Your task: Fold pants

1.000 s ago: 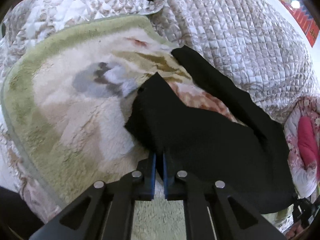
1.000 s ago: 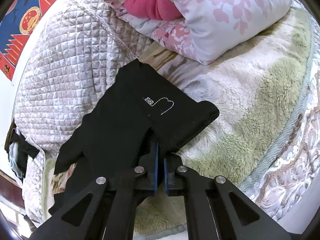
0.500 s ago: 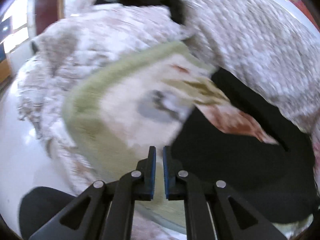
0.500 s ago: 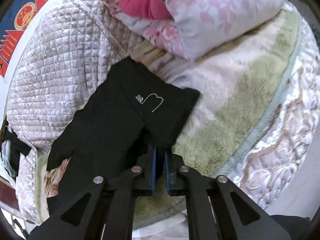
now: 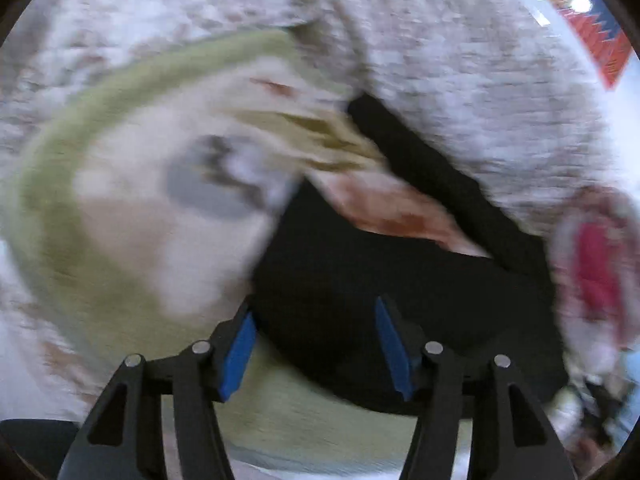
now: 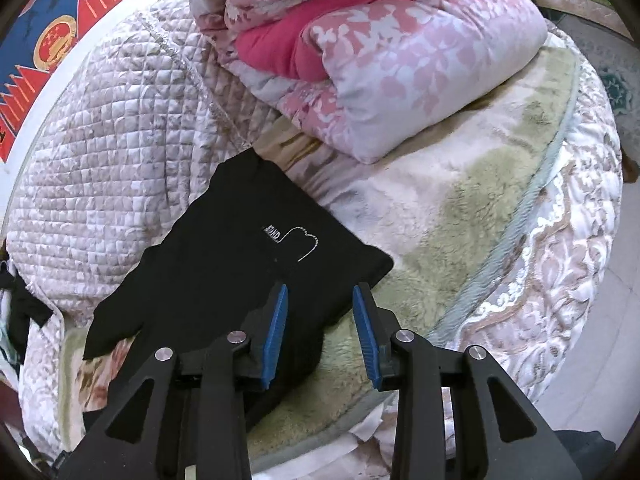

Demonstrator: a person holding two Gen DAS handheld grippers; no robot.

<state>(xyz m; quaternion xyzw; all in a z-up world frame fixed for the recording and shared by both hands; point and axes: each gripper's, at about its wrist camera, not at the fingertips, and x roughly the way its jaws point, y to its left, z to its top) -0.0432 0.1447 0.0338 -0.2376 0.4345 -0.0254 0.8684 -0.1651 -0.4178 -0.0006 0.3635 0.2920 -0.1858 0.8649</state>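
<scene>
The black pants (image 5: 340,264) lie on a cream and green fleece blanket (image 5: 160,240), one leg running up to the right. The left wrist view is blurred. My left gripper (image 5: 314,308) hovers over the near edge of the pants, jaws wide and still opening, gripping nothing. In the right wrist view the pants (image 6: 224,248) lie folded, a small white logo facing up. Just above their near corner my right gripper (image 6: 320,286) is opening; the cloth lies below the blue pads, which do not press it.
A folded pink floral duvet (image 6: 400,60) rests on the blanket (image 6: 460,220) behind the pants. A quilted cover (image 6: 100,160) rises at the back, with a red and blue poster (image 6: 52,40) above it. The bed's edge runs close along the right side.
Both grippers were shut on the pants' edge and have since opened and let go. Both have drawn back and up a little; the left view swung and blurred.
</scene>
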